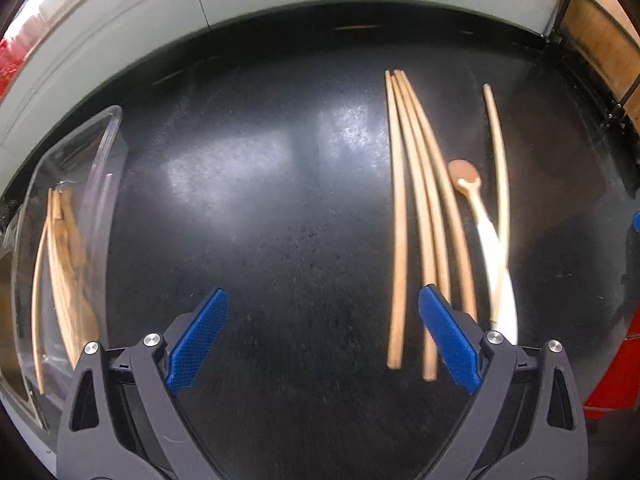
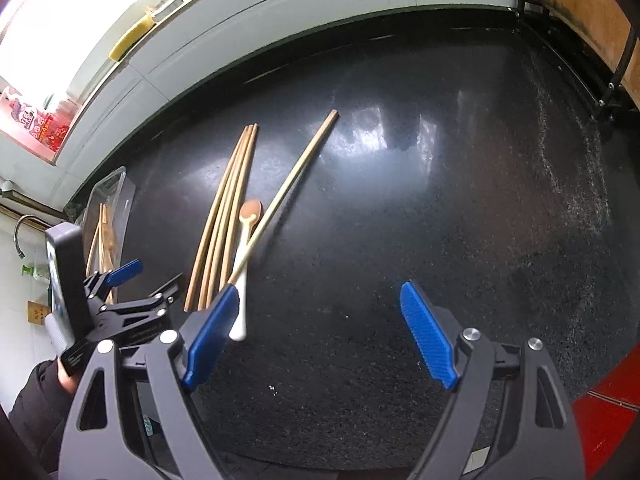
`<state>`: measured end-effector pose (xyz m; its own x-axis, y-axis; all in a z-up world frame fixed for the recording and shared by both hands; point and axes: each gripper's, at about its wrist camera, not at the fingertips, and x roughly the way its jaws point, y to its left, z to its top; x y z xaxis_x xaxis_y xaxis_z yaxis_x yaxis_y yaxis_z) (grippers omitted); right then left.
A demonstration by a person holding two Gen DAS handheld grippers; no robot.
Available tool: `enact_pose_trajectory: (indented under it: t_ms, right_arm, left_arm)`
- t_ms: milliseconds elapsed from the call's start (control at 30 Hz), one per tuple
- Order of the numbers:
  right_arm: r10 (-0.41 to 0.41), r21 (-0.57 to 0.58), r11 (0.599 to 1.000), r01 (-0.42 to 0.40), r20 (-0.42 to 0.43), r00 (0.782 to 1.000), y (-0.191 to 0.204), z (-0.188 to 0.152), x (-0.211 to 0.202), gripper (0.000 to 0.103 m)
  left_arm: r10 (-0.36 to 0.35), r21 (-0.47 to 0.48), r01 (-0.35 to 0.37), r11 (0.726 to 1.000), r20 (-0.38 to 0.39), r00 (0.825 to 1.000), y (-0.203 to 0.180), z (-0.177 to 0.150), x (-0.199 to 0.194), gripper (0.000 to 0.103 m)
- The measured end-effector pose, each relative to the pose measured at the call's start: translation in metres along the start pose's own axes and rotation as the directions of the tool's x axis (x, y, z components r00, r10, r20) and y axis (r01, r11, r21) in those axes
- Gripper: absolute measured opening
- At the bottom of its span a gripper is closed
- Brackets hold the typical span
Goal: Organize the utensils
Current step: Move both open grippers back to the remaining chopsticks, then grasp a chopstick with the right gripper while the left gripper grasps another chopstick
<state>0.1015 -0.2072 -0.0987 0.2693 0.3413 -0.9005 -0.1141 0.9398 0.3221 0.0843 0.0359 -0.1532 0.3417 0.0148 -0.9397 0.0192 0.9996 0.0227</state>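
Inside clear tray (image 1: 108, 136), wooden chopsticks (image 1: 60, 264)

Chopsticks (image 1: 416, 216) left of spoon (image 1: 464, 176), on countertop (image 1: 280, 220)

No text can be read with any certainty; the red packaging (image 2: 38, 126) at the upper left of the right wrist view bears white printed characters, too small and blurred to make out. The small brown tag (image 2: 38, 312) at the left edge carries dark marks, equally illegible; the left wrist view shows no lettering at all.
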Motion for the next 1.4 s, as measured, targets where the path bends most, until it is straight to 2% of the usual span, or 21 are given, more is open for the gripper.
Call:
enact_pose_trajectory:
  t_ms: [133,267,367,533,667,767,833,867,900,933,1000,1033,1100,1133,1167,1200,1233,1267,1400]
  right_arm:
    - [-0.039,-0.028,0.999,0.039,0.000,0.999,0.015,0.006,0.011,0.080]
    - [-0.103,-0.057,0.993,0.104,0.019,0.995,0.032,0.017,0.027,0.080]
    - [-0.150,-0.033,0.988,0.150,0.001,0.989,0.041,0.033,0.050,0.080]
    - [-0.176,0.047,0.983,0.179,-0.048,0.983,0.051,0.061,0.090,0.080]
    - [-0.234,0.072,0.968,0.241,-0.088,0.968,0.051,0.066,0.111,0.066]
    - [-0.313,0.018,0.949,0.315,-0.073,0.947,0.056,0.064,0.117,0.065]
    - [-0.314,-0.020,0.950,0.313,-0.056,0.948,0.059,0.063,0.117,0.061]
    - [-0.310,-0.036,0.950,0.309,-0.049,0.949,0.060,0.061,0.116,0.051]
    - [-0.307,-0.050,0.951,0.305,-0.043,0.951,0.061,0.060,0.114,0.028]
    - [-0.301,-0.070,0.952,0.298,-0.041,0.953,0.062,0.059,0.112,0.017]
    - [-0.281,-0.093,0.957,0.275,-0.057,0.958,0.060,0.056,0.109,0.009]
    - [-0.270,-0.097,0.960,0.263,-0.061,0.961,0.057,0.055,0.108,0.008]
    - [-0.239,-0.114,0.966,0.231,-0.071,0.968,0.049,0.053,0.104,0.007]
    - [-0.234,-0.124,0.967,0.224,-0.073,0.970,0.045,0.053,0.103,0.007]
    - [-0.225,-0.132,0.968,0.214,-0.077,0.971,0.040,0.052,0.100,0.007]
    - [-0.206,-0.134,0.972,0.194,-0.080,0.975,0.034,0.051,0.096,0.007]
    - [-0.197,-0.132,0.974,0.185,-0.083,0.977,0.028,0.052,0.094,0.007]
    - [-0.194,-0.133,0.974,0.182,-0.086,0.977,0.023,0.052,0.092,0.007]
    - [-0.175,-0.124,0.978,0.166,-0.069,0.982,0.007,0.052,0.078,0.007]
  left_arm:
    - [-0.034,0.024,0.034,0.999,0.001,0.999,0.002,0.008,0.022,0.096]
    - [-0.038,0.060,0.036,0.998,0.044,0.998,-0.001,0.023,0.029,0.097]
    - [-0.040,0.061,0.036,0.997,0.059,0.997,0.002,0.038,0.036,0.097]
    - [-0.052,0.088,0.045,0.995,0.078,0.996,0.001,0.053,0.041,0.097]
    - [-0.056,0.084,0.047,0.995,0.095,0.994,0.001,0.052,0.041,0.097]
    - [-0.045,0.074,0.037,0.997,0.099,0.994,-0.001,0.056,0.044,0.098]
    - [-0.043,0.069,0.036,0.997,0.104,0.994,-0.003,0.058,0.044,0.098]
    - [-0.042,0.069,0.035,0.997,0.108,0.993,-0.004,0.058,0.045,0.098]
    - [-0.043,0.067,0.036,0.997,0.109,0.993,-0.003,0.057,0.044,0.098]
    - [-0.043,0.066,0.036,0.997,0.108,0.993,-0.003,0.056,0.043,0.098]
    - [-0.044,0.066,0.038,0.997,0.099,0.994,-0.004,0.056,0.042,0.097]
    - [-0.044,0.066,0.038,0.997,0.097,0.994,-0.005,0.055,0.040,0.095]
    - [-0.043,0.069,0.036,0.997,0.108,0.993,-0.009,0.055,0.036,0.082]
    - [-0.044,0.074,0.036,0.997,0.117,0.992,-0.012,0.054,0.033,0.069]
    - [-0.047,0.083,0.037,0.996,0.125,0.991,-0.017,0.054,0.030,0.051]
    - [-0.048,0.087,0.036,0.996,0.131,0.990,-0.021,0.054,0.028,0.040]
    - [-0.044,0.088,0.033,0.996,0.132,0.990,-0.025,0.054,0.027,0.021]
    - [-0.037,0.084,0.027,0.996,0.128,0.991,-0.029,0.056,0.027,0.006]
    - [-0.023,0.009,0.022,1.000,0.087,0.996,-0.029,0.061,0.026,0.006]
